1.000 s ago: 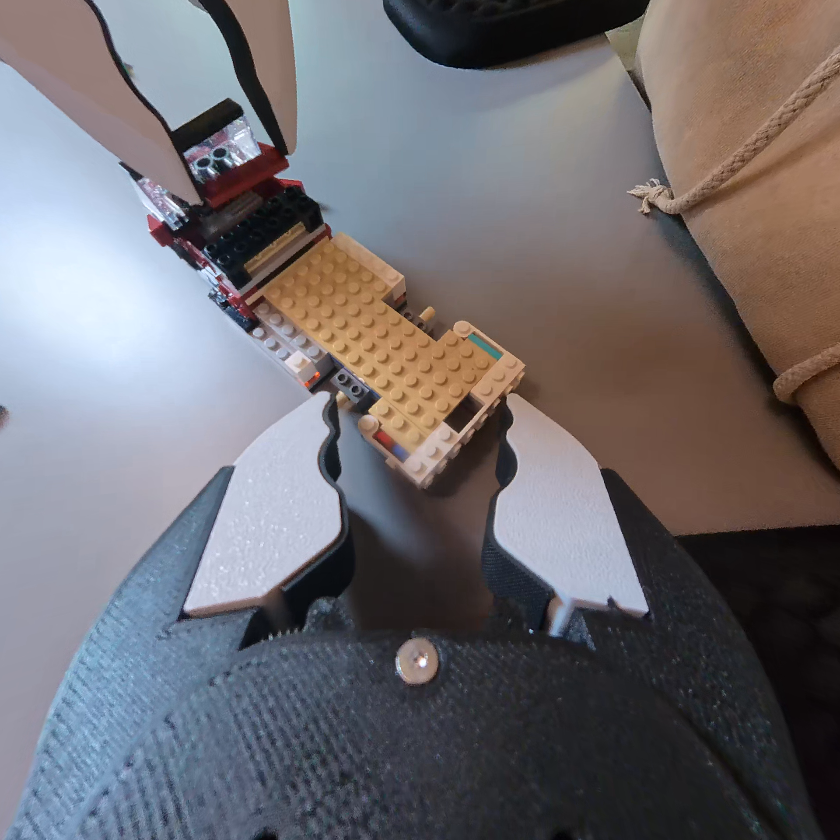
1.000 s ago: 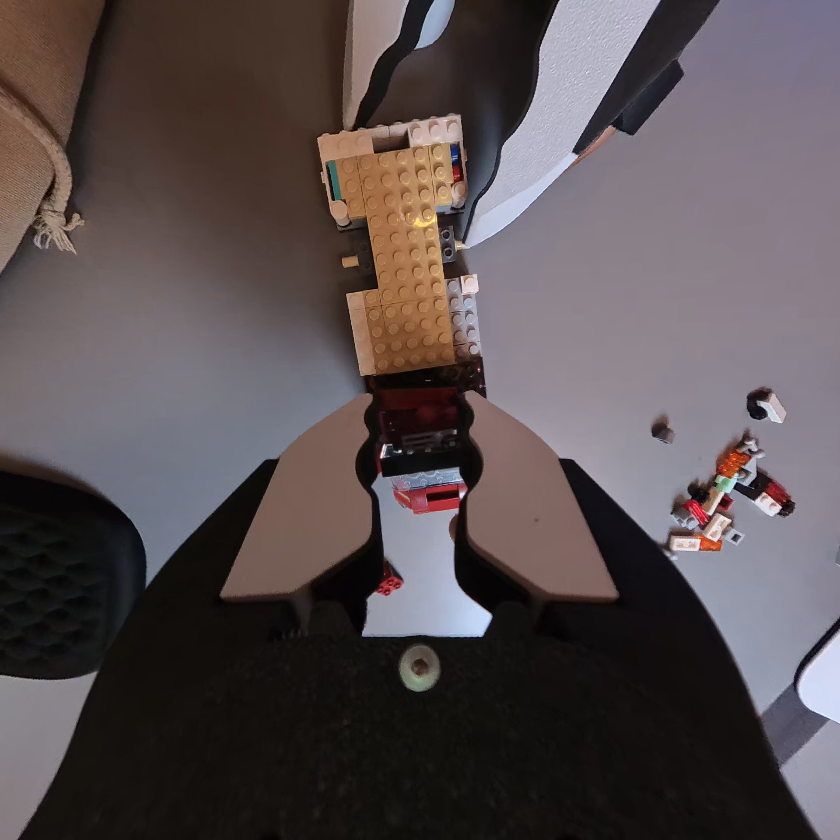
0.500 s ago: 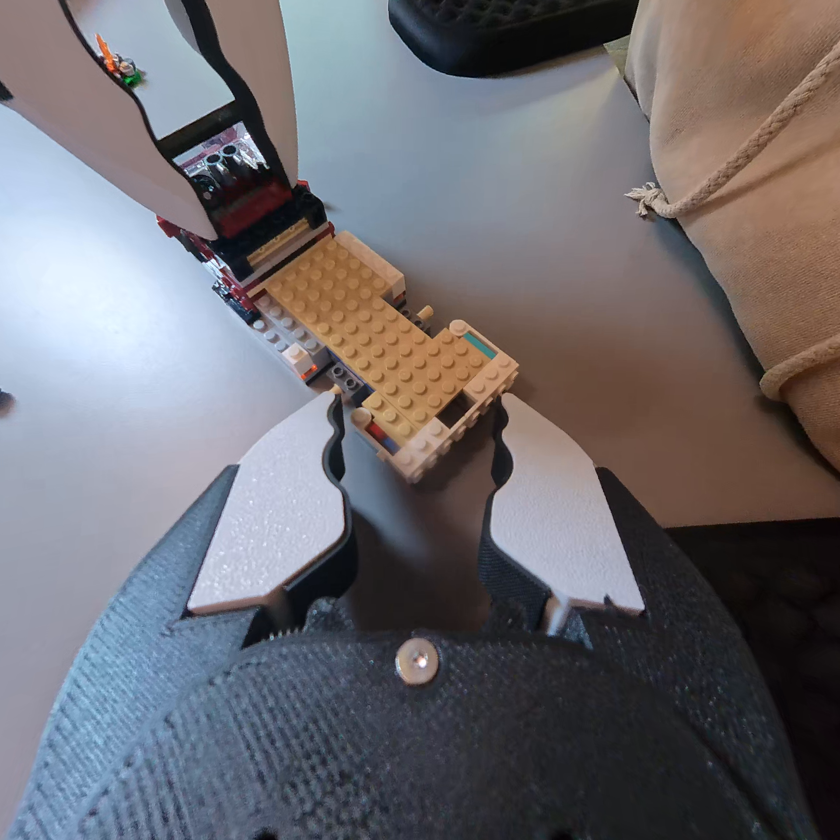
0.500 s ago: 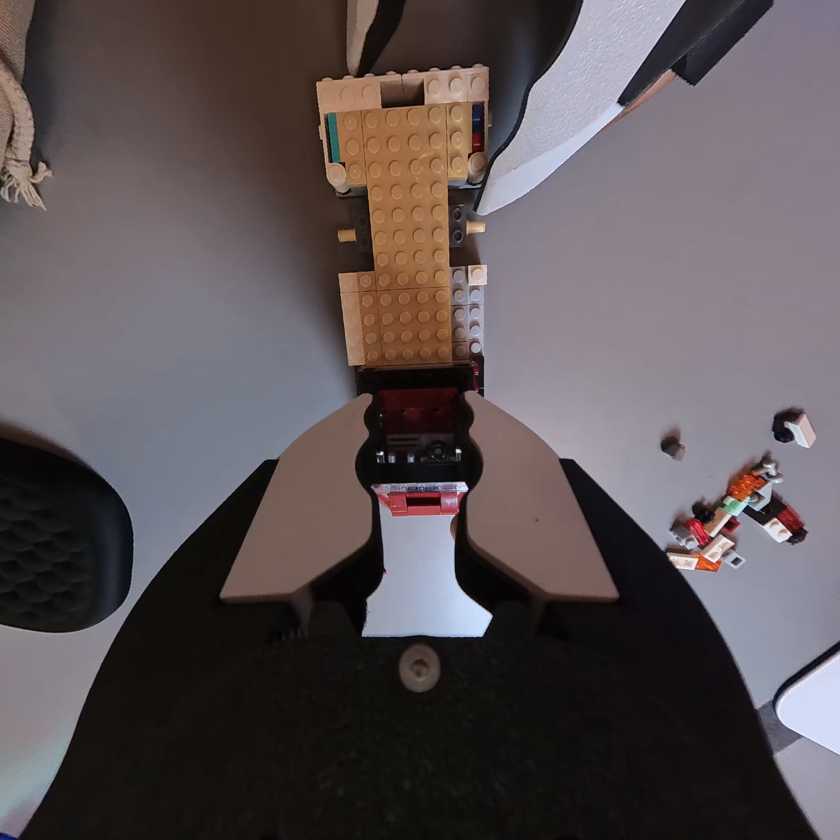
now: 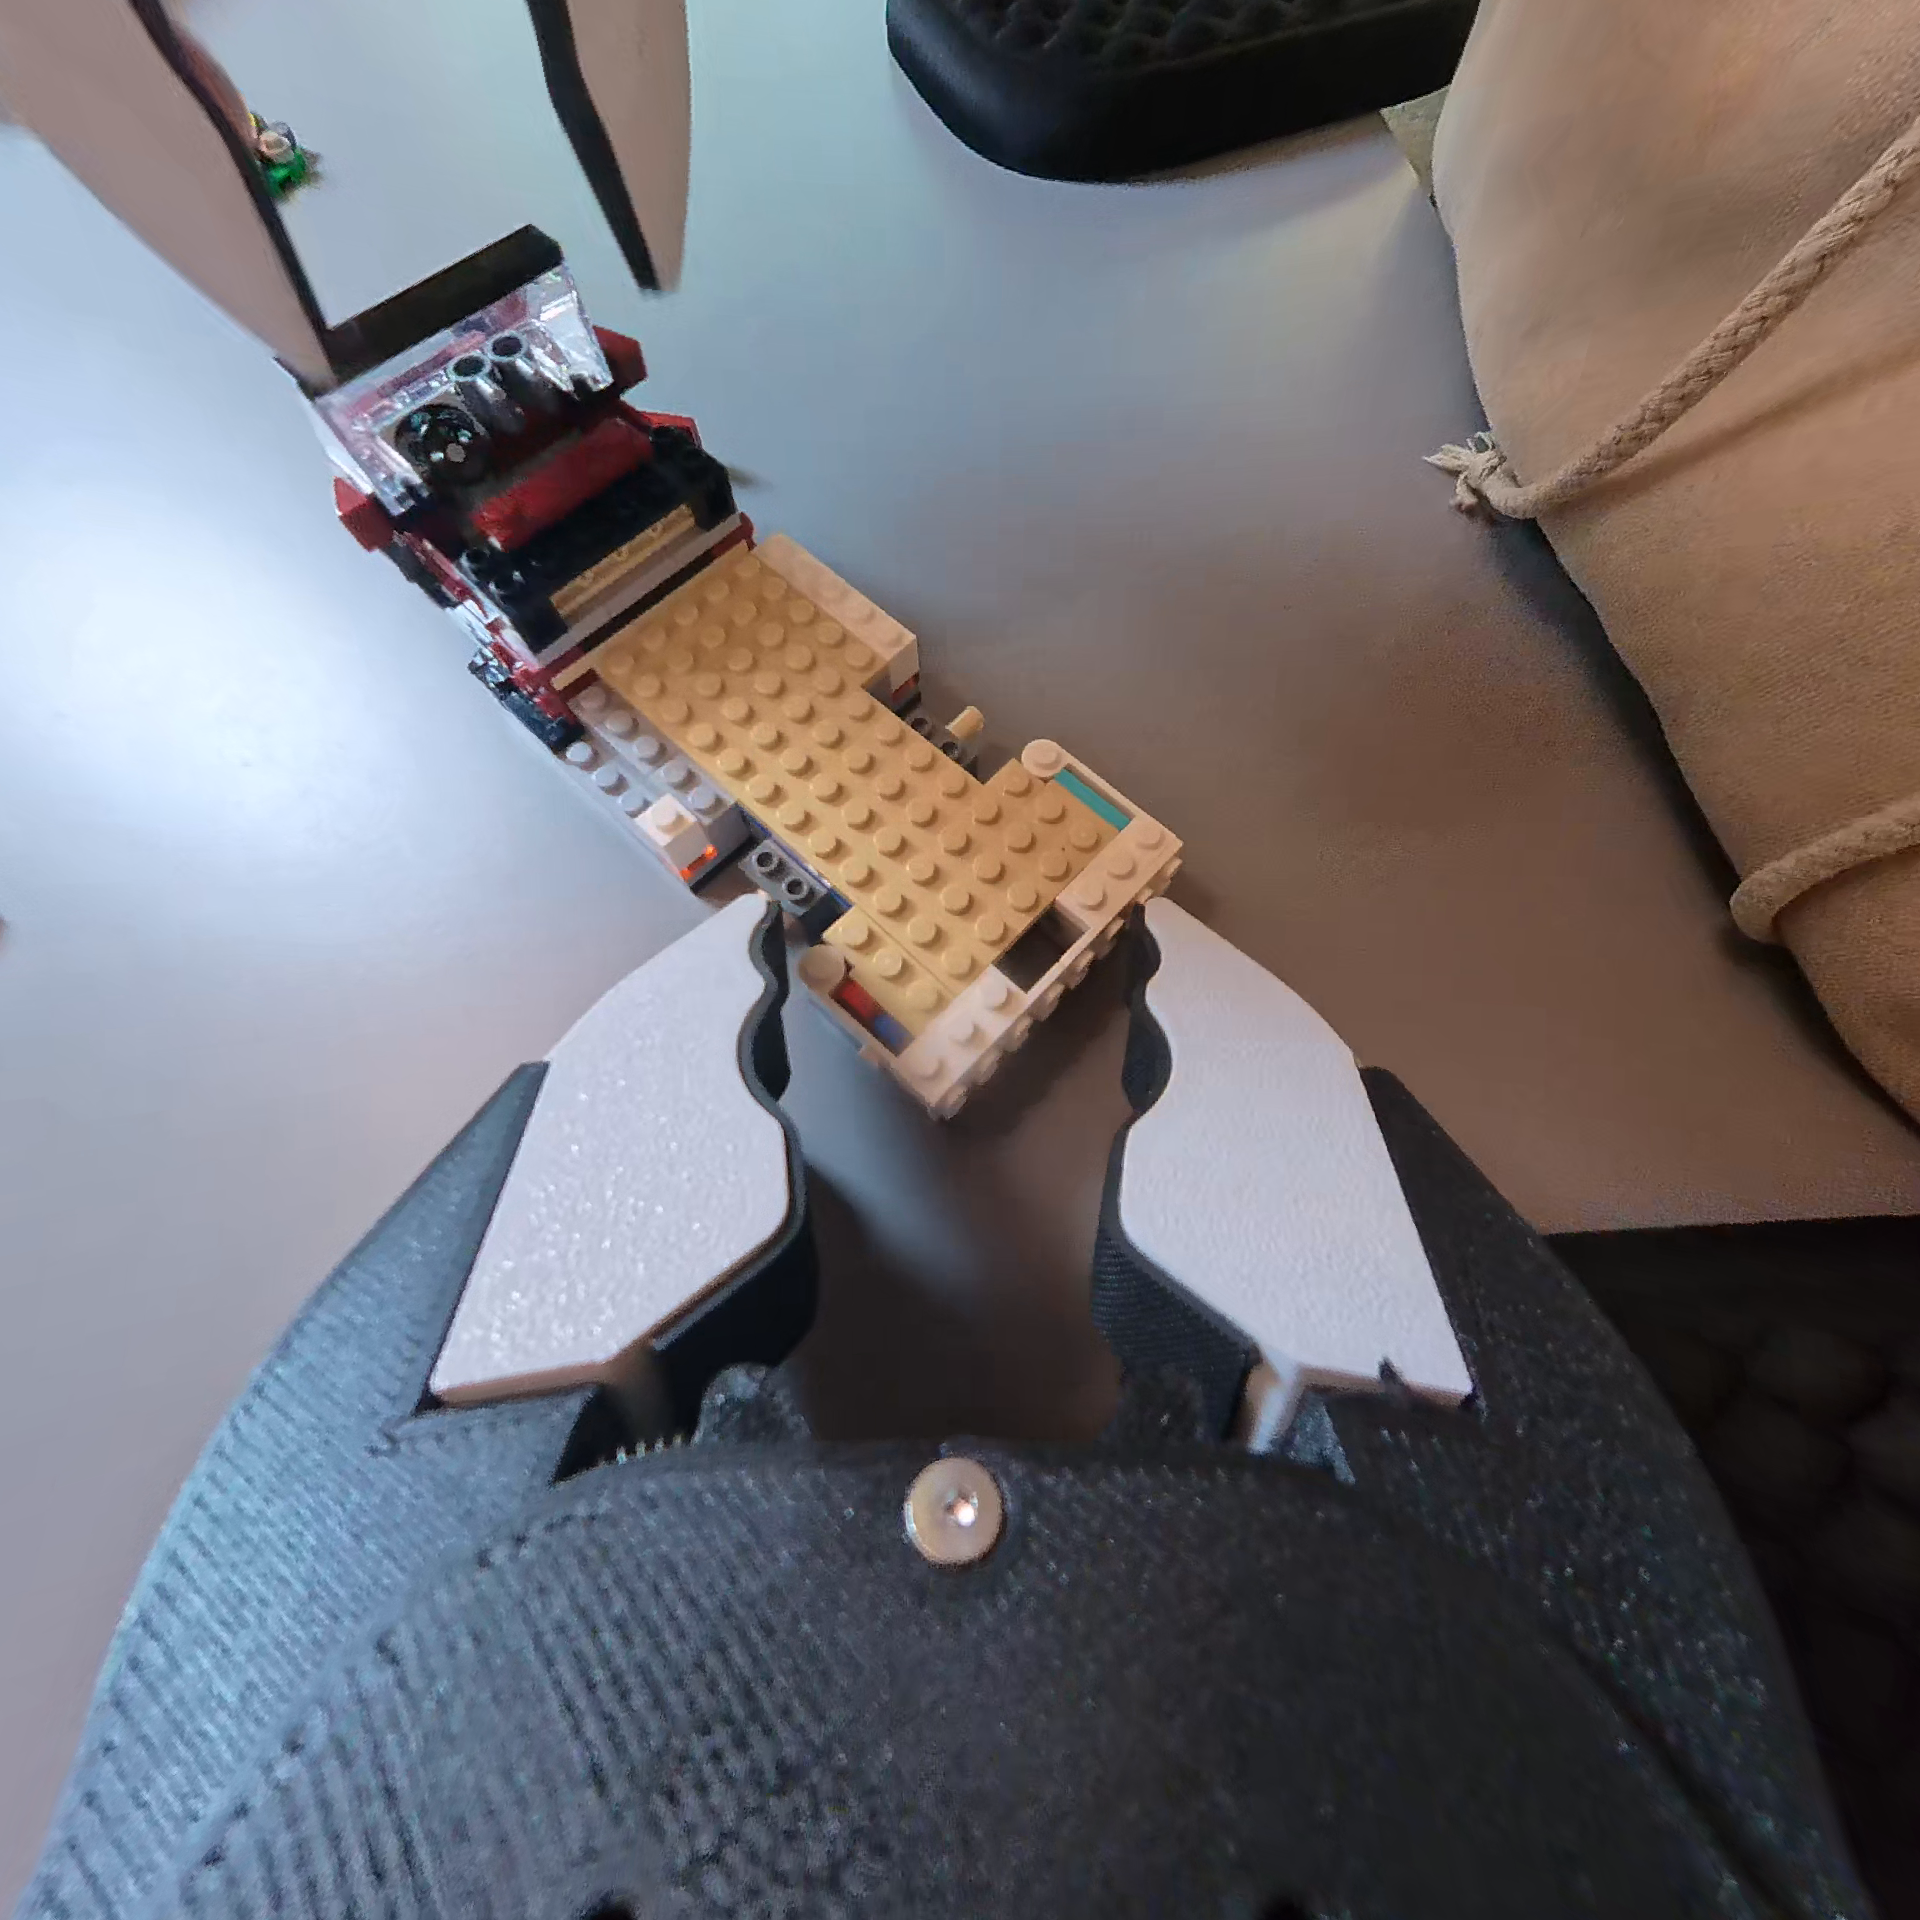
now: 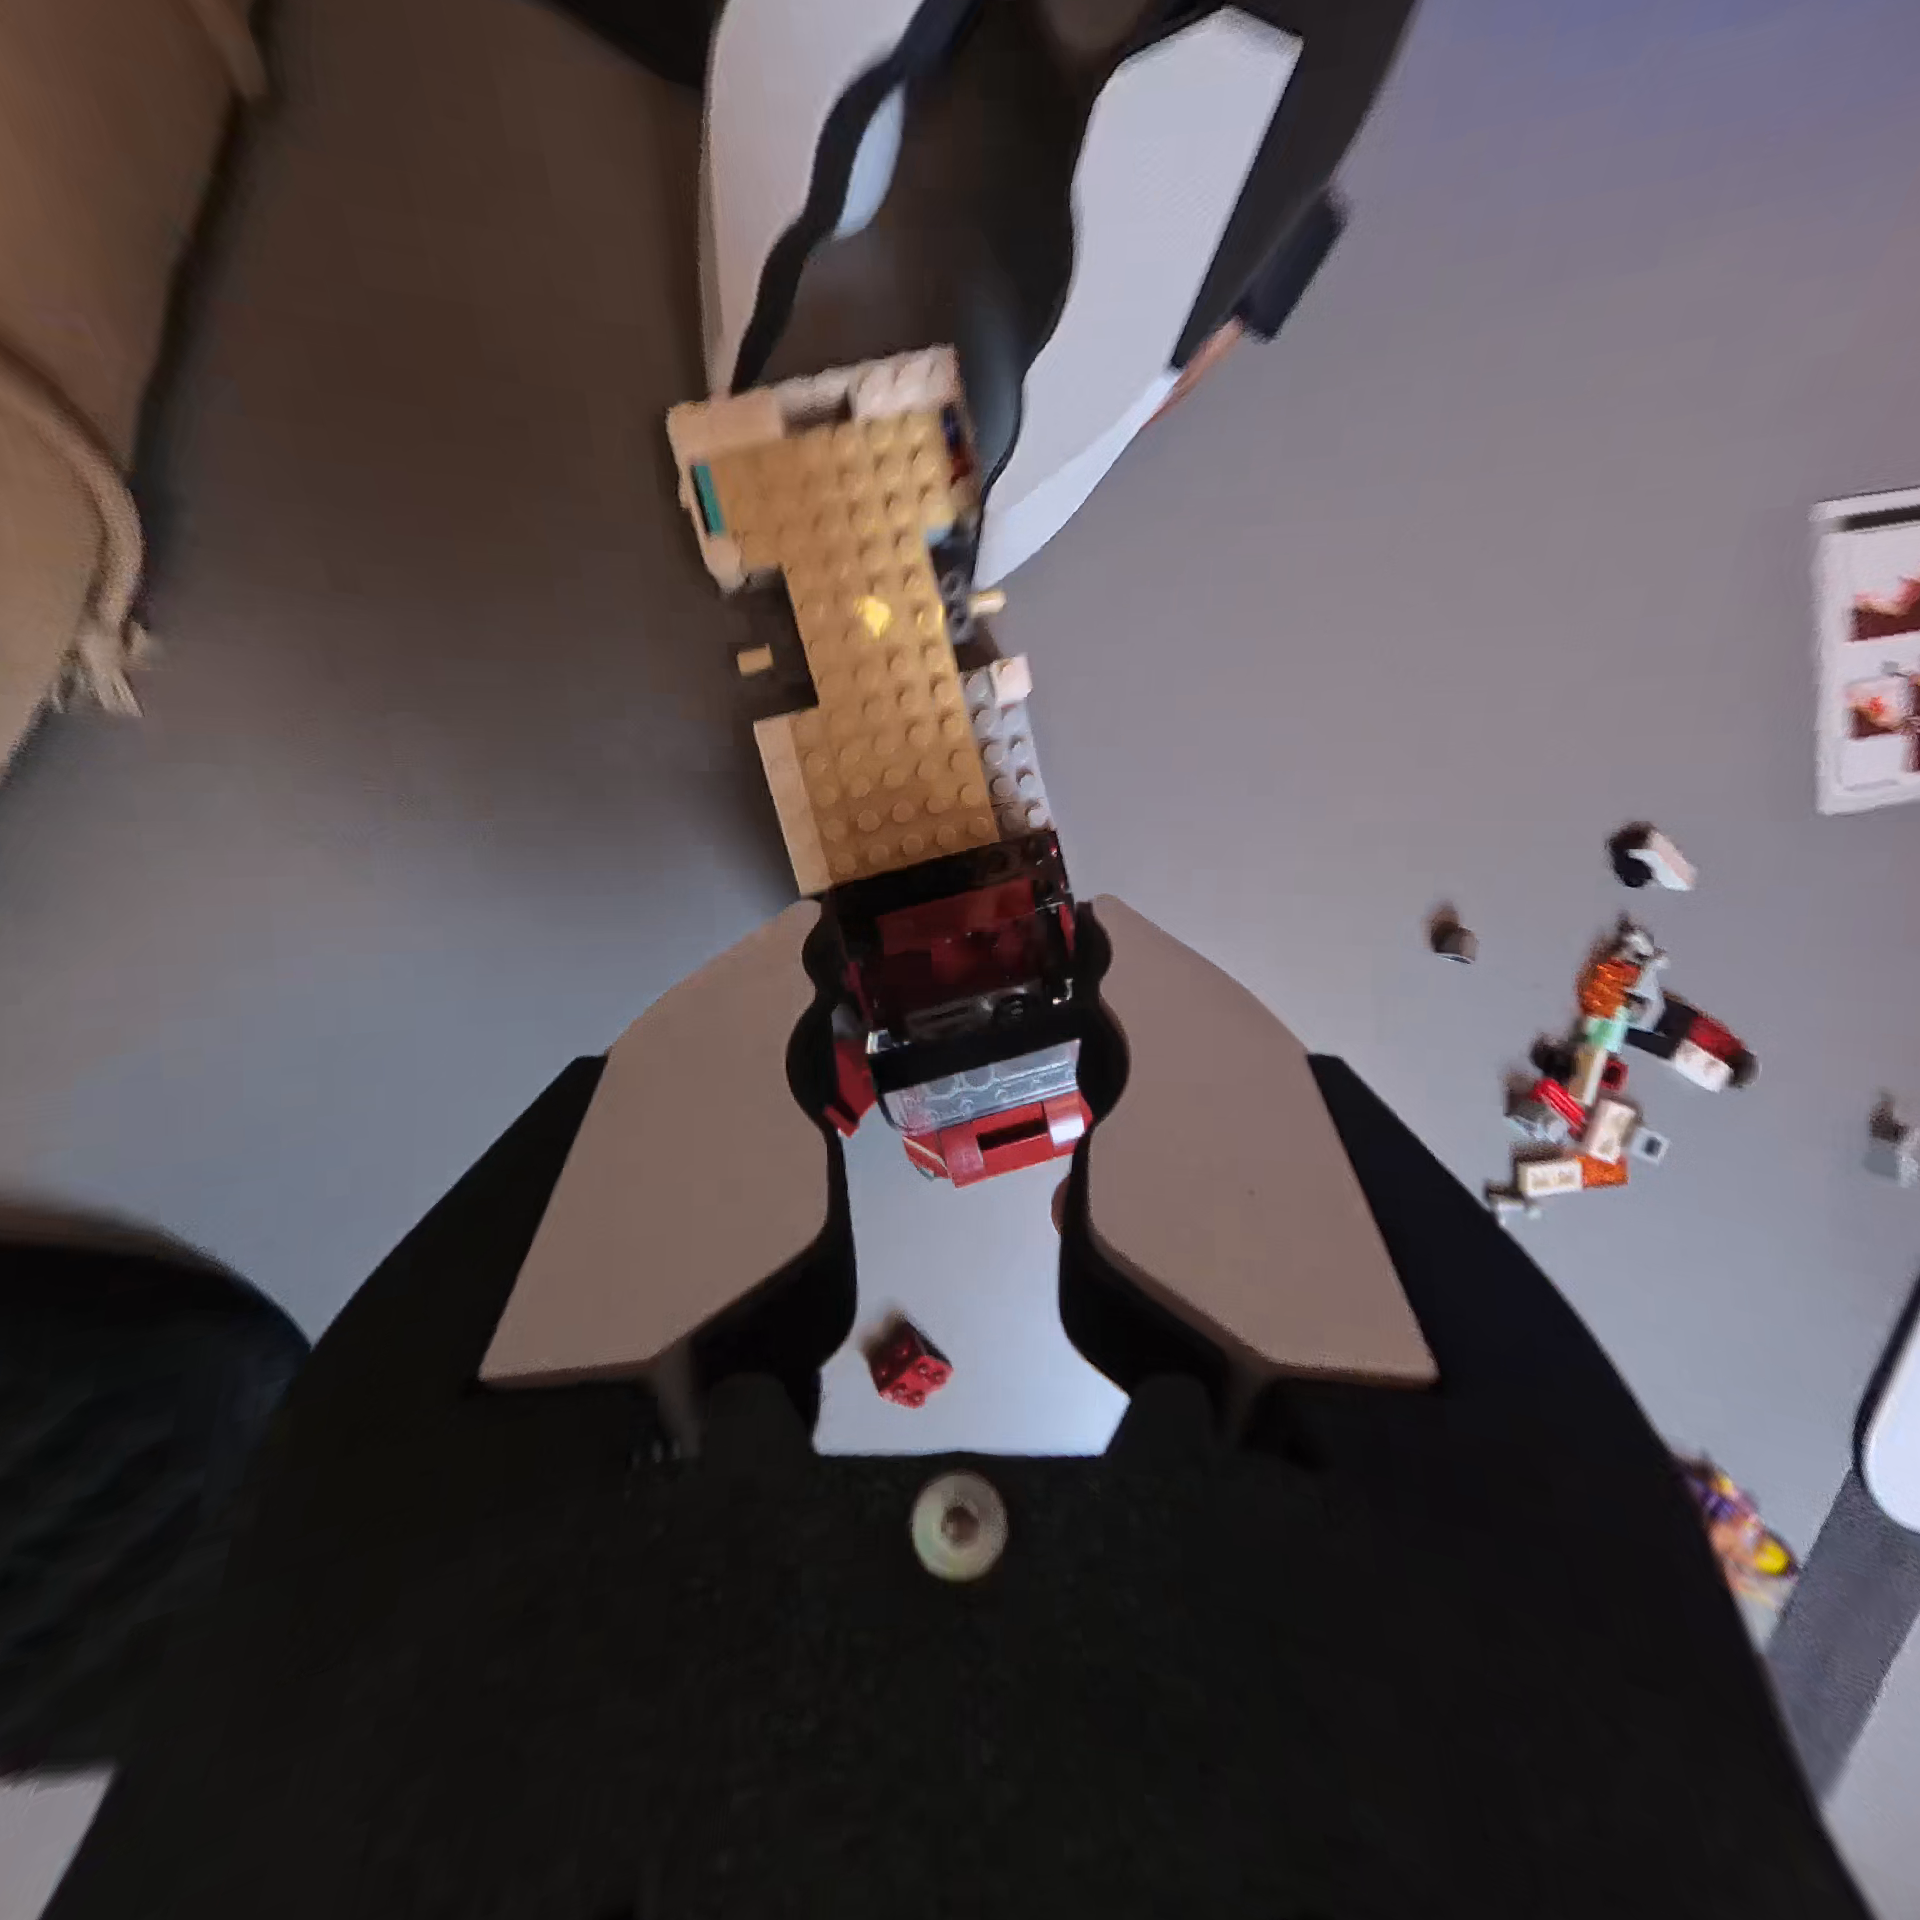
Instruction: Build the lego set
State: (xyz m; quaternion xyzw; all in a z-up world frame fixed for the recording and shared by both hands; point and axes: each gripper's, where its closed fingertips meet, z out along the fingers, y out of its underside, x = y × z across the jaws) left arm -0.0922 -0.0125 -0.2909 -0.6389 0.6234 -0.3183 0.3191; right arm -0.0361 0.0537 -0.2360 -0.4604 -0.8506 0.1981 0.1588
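From the left wrist view, our left gripper [image 5: 954, 914] stands wide open around the white rear end of the brick-built truck [image 5: 831, 790], which lies on the grey table [image 5: 1195, 520]. The right fingertip [image 5: 1169, 920] sits just against the white rear corner; the left fingertip [image 5: 753, 914] stands apart from the bricks, so nothing is clamped. At the far end, the right gripper [image 5: 488, 281] shows one finger at the clear windscreen of the dark red cab and the other lifted clear.

From the right wrist view, blurred, our right gripper [image 6: 951, 935] straddles the cab, its jaws parted beside the cab walls; we cannot tell whether the pads press. A small red brick [image 6: 909, 1361] lies between the finger bases, loose pieces [image 6: 1600, 1070] off to the right.
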